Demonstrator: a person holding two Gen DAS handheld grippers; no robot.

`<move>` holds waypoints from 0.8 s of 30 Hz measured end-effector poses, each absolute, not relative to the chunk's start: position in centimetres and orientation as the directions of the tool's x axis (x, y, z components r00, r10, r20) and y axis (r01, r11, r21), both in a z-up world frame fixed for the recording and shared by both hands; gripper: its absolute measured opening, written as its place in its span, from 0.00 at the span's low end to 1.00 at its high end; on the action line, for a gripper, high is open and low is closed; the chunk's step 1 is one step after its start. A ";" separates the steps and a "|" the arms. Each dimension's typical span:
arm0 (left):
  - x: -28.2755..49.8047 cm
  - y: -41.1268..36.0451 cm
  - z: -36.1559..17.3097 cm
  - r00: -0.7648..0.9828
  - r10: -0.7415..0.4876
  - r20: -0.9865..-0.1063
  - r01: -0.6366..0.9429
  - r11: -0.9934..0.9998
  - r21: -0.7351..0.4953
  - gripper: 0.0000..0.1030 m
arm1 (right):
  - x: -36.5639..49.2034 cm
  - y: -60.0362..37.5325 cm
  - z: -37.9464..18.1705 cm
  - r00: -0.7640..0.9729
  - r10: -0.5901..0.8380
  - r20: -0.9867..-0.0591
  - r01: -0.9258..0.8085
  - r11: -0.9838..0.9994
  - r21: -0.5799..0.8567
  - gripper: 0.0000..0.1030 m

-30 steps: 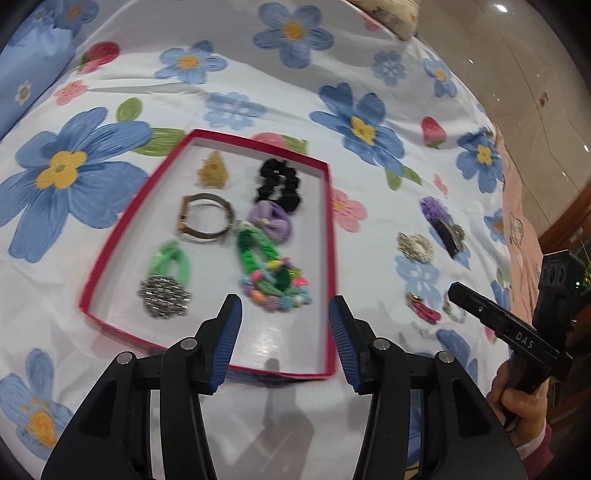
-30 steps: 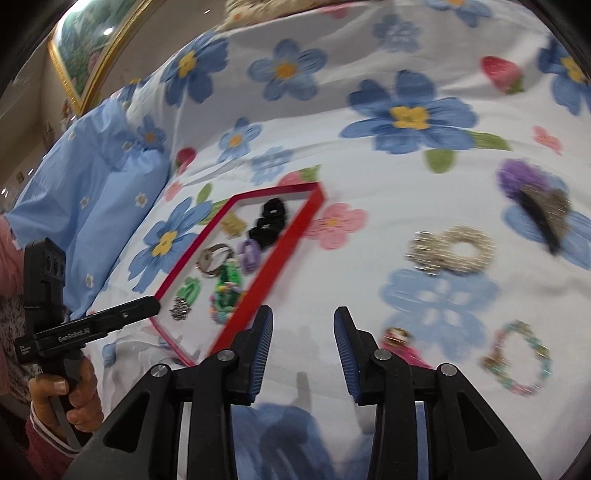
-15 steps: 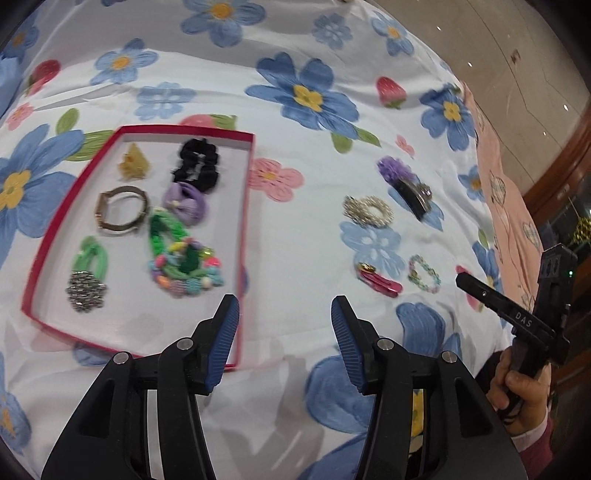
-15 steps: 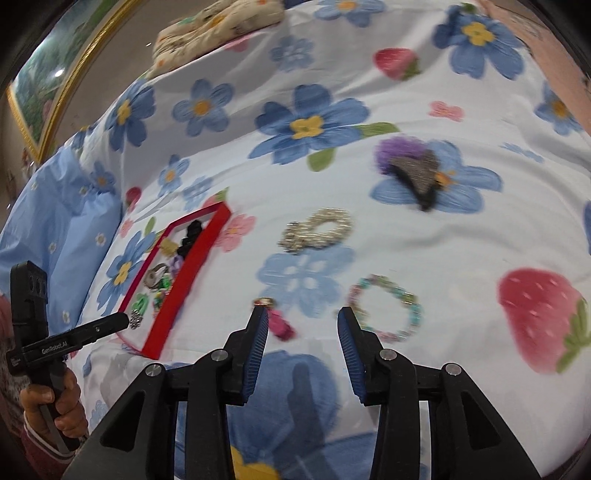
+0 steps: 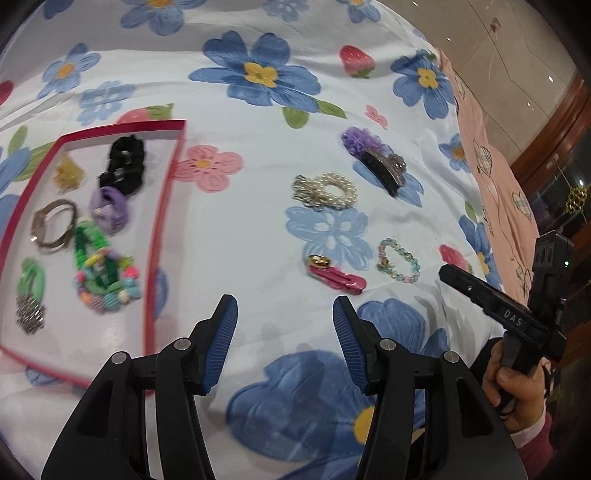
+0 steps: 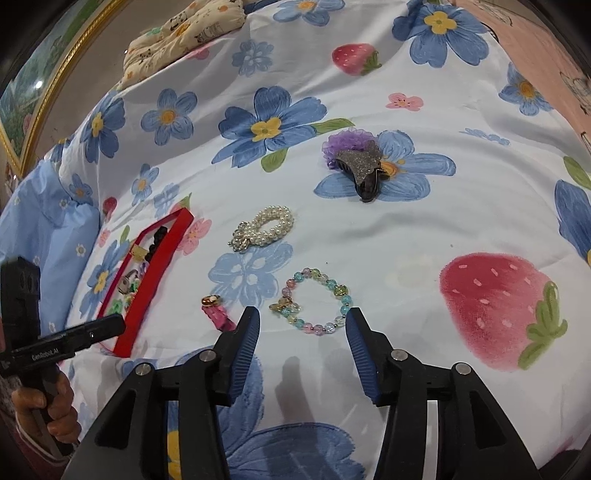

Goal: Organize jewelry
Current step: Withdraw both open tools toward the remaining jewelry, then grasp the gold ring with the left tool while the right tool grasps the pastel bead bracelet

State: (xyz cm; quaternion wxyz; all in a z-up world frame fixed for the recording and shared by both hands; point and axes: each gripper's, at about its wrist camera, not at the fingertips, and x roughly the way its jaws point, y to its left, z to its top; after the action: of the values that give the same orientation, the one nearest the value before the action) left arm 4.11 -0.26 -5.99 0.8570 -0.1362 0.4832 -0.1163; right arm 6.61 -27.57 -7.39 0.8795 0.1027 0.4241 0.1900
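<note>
A bedroom at home. Soft bed with a flowery quilt [image 6: 369,229], blue pillow [image 6: 55,236] at nine o'clock, small cushion [image 6: 184,26] and gold picture frame [image 6: 55,81] near eleven o'clock, shiny floor [image 5: 498,44] at one o'clock.

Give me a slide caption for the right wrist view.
Open right gripper over a bead bracelet on the floral sheet.

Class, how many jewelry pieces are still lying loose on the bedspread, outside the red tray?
4: pearl bracelet farthest left, glittery hair claw at the back, pastel bead bracelet and pink clip nearest; nothing appears hidden.
</note>
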 end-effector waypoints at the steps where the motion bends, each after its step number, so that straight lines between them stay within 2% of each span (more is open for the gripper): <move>1: 4.6 -0.7 -6.1 0.500 -0.333 -0.799 0.074 0.936 -0.344 0.51 | 6.7 -27.5 -7.5 0.567 0.414 -0.712 -0.251 0.910 0.329 0.49; 10: 8.2 -3.6 -8.4 0.443 -0.362 -0.820 0.110 0.930 -0.351 0.54 | 7.9 -27.5 -8.6 0.551 0.389 -0.738 -0.250 0.921 0.299 0.49; 24: 11.8 -6.3 -11.1 0.412 -0.337 -0.847 0.158 0.942 -0.298 0.53 | 9.9 -26.3 -10.8 0.512 0.347 -0.786 -0.254 0.935 0.247 0.48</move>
State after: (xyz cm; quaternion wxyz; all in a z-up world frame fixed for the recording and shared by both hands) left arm 11.76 -6.29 -11.11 0.8359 -0.0858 0.5216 -0.1478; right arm 9.88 -26.31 -10.81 0.8680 0.0500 0.4627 0.1730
